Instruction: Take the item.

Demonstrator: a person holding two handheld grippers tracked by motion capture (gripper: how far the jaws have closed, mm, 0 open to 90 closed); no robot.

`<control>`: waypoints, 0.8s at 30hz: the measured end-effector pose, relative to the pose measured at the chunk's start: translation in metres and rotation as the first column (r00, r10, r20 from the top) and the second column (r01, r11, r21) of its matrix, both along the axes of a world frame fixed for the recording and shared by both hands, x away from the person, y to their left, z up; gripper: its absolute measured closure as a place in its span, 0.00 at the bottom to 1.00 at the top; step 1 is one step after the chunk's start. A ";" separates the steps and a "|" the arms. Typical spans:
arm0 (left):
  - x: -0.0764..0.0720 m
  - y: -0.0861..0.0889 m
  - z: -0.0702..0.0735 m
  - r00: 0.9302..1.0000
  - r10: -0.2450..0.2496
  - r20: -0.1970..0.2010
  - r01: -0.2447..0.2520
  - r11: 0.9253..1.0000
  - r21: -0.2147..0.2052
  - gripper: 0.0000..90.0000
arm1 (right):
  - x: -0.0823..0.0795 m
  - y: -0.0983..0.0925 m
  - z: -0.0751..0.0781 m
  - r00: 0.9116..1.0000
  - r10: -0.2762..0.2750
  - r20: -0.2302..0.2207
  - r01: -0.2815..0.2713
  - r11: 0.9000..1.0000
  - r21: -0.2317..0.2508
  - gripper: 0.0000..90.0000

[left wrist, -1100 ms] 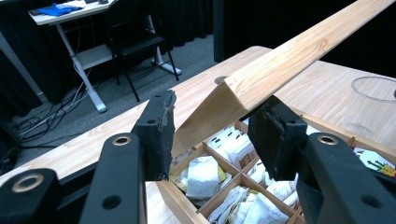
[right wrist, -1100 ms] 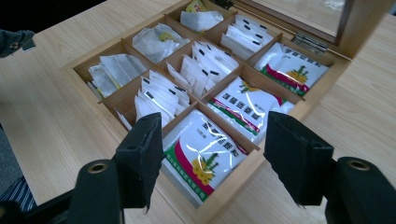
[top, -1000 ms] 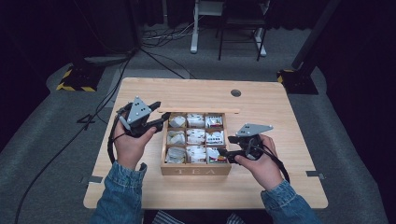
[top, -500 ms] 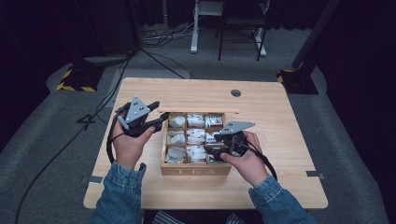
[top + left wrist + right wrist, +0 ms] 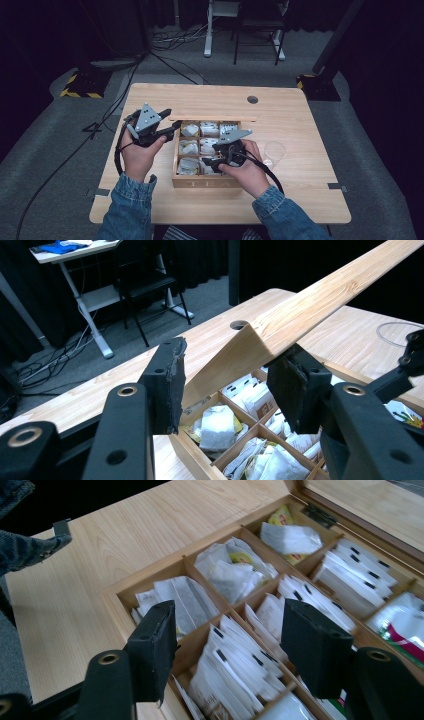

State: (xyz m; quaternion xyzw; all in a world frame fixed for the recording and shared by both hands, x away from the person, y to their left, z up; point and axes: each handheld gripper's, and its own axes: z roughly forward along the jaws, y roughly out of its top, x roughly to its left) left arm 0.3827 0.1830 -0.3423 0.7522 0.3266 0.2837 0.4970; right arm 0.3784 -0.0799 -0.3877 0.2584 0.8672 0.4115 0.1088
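Overhead, right gripper point(image 5: 212, 165) above tea box point(image 5: 206, 183).

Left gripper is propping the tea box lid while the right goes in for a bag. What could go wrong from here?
1. The left gripper has the lid only by its corner; whether both pads press on it is unclear. A slip could drop it onto the right gripper.
2. The tea bags are packed tight under the right gripper's open jaws, so it may pinch several, or catch a wooden divider.
3. The clear cup sits close to the right hand and could be knocked.
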 end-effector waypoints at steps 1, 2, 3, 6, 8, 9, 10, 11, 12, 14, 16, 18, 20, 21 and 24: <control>0.000 0.000 0.000 1.000 0.000 0.000 0.000 1.000 0.000 0.56 | 0.000 0.003 -0.001 1.000 0.004 -0.006 -0.004 1.000 0.006 0.45; 0.000 0.000 0.000 1.000 0.000 -0.001 0.000 1.000 -0.001 0.56 | 0.001 0.006 -0.003 1.000 0.014 -0.015 -0.013 1.000 0.015 0.46; 0.000 -0.001 0.000 1.000 0.001 0.000 -0.001 1.000 -0.001 0.56 | 0.001 0.008 -0.004 1.000 0.021 -0.019 -0.021 1.000 0.019 0.46; 0.000 -0.001 0.000 1.000 -0.002 -0.001 0.002 1.000 -0.002 0.56 | 0.002 0.016 -0.008 0.999 0.037 -0.022 -0.037 0.999 0.024 0.47; 0.000 -0.001 0.000 1.000 -0.003 -0.002 0.003 1.000 -0.002 0.56 | 0.002 0.020 -0.011 0.999 0.047 -0.020 -0.047 0.999 0.022 0.48; 0.000 -0.001 0.000 1.000 -0.002 0.000 0.002 1.000 0.002 0.56 | 0.002 0.023 -0.012 0.999 0.051 -0.020 -0.050 0.999 0.022 0.48; 0.000 -0.001 0.000 1.000 -0.002 0.002 0.002 1.000 0.005 0.56 | 0.002 0.025 -0.013 0.998 0.056 -0.022 -0.056 0.998 0.019 0.49; 0.000 -0.001 0.000 1.000 -0.002 0.002 0.002 1.000 0.005 0.56 | 0.002 0.027 -0.014 0.998 0.061 -0.024 -0.061 0.998 0.016 0.49; 0.000 -0.001 0.000 1.000 -0.002 0.002 0.002 1.000 0.005 0.56 | 0.001 0.029 -0.016 0.998 0.064 -0.026 -0.064 0.998 0.013 0.49; 0.000 -0.001 0.000 1.000 -0.003 0.003 0.003 1.000 0.006 0.56 | 0.002 0.033 -0.019 0.997 0.074 -0.033 -0.074 0.997 0.004 0.50; 0.000 -0.001 0.000 1.000 -0.003 0.003 0.003 1.000 0.006 0.56 | 0.002 0.036 -0.022 0.996 0.084 -0.042 -0.084 0.996 0.000 0.52; 0.000 -0.001 0.000 1.000 -0.003 0.003 0.003 1.000 0.006 0.56 | 0.002 0.040 -0.025 0.994 0.096 -0.050 -0.096 0.995 -0.005 0.54; 0.000 -0.001 0.000 1.000 -0.003 0.003 0.003 1.000 0.006 0.56 | 0.003 0.044 -0.028 0.992 0.114 -0.052 -0.114 0.993 -0.011 0.57; 0.000 -0.001 0.000 1.000 -0.003 0.003 0.003 1.000 0.006 0.56 | 0.004 0.047 -0.030 0.992 0.119 -0.053 -0.120 0.993 -0.017 0.58; 0.000 -0.001 0.000 1.000 -0.003 0.003 0.003 1.000 0.006 0.56 | 0.004 0.054 -0.034 0.990 0.133 -0.052 -0.135 0.990 -0.034 0.60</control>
